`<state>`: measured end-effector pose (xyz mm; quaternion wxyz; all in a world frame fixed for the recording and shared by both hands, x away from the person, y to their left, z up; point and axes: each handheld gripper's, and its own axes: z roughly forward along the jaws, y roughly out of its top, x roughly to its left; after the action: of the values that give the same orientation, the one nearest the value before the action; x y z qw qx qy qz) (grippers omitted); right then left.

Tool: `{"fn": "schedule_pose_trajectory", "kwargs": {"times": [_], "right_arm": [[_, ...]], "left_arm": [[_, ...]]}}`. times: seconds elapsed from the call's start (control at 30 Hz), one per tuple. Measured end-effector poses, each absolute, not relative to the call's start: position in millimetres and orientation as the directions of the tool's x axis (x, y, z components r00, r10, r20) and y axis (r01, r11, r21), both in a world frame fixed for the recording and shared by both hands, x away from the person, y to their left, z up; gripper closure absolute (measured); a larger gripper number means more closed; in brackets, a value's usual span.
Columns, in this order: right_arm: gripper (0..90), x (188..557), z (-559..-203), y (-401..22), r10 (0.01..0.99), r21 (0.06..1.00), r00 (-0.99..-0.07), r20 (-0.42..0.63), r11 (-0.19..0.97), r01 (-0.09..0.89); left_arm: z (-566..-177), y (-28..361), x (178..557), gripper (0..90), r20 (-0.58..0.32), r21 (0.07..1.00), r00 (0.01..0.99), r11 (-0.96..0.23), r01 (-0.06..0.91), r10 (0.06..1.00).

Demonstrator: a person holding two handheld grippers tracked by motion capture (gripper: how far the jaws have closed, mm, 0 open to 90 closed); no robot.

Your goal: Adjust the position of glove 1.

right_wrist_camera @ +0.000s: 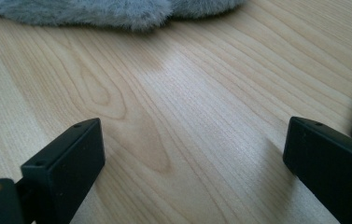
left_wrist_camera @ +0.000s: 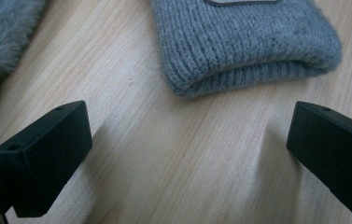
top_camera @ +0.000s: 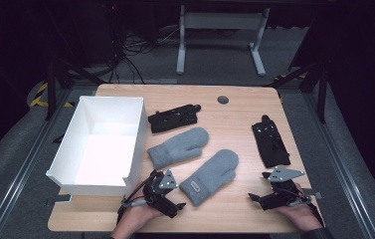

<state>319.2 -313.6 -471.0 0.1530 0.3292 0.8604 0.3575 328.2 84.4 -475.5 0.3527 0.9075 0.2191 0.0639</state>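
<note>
- My left gripper point(top_camera: 167, 191): jaws spread wide, empty, just short of the near grey mitten point(top_camera: 210, 176) cuff.
- My right gripper point(top_camera: 274, 191): jaws apart, empty, over bare table point(top_camera: 234, 114).
- Second grey mitten point(top_camera: 179, 147) lies beside the white box point(top_camera: 100, 144).

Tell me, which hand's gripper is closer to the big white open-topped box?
Left. The left gripper sits just beside the near right corner of the white open-topped box. The right gripper is far across the table, beyond a grey knitted mitten.
</note>
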Motion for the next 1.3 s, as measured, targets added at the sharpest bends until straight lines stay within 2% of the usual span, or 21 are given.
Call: {"fn": "schedule_pose_trajectory", "kwargs": {"times": [0.57,1.1,1.3], "right_arm": [[5.5,319.1,-471.1,-313.6,0.676,0.715,-0.736,-0.027,0.527,0.458],[5.5,318.8,-471.1,-313.6,0.679,0.716,-0.734,-0.026,0.525,0.461],[5.4,318.8,-471.1,-313.6,0.679,0.716,-0.734,-0.026,0.525,0.46]], "left_arm": [[-436.0,72.5,336.4,3.7,-0.07,0.713,0.875,-0.589,0.38,0.48],[-409.9,48.2,384.1,9.5,-0.022,0.715,0.85,-0.586,0.381,0.526],[-407.0,48.2,403.1,15.1,0.003,0.713,0.835,-0.586,0.384,0.55]]}}
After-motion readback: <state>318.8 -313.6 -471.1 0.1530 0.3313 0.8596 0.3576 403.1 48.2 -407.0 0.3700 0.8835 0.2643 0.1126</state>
